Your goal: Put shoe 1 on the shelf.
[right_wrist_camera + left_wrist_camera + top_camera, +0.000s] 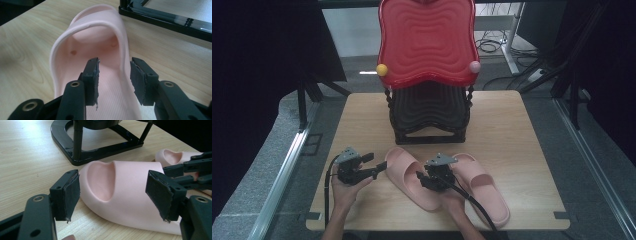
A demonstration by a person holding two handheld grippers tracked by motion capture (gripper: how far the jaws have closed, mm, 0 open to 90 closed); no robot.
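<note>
Two pink slippers lie side by side on the wooden table (512,130). My left gripper (379,162) is open at the left edge of the left slipper (404,167). In the left gripper view its jaws (112,192) stand wide apart around the strap of that slipper (130,185). My right gripper (422,180) sits over the same slipper's heel half. In the right gripper view it (113,77) is open and straddles the side rim of the slipper (92,40), one pad inside and one outside. The right slipper (484,185) lies untouched.
A rack stands at the table's back middle, with a red wavy top shelf (427,40) and a black lower shelf (429,110). Its black base (100,150) lies close behind the slippers. Bare wood spreads to the left and right of the rack.
</note>
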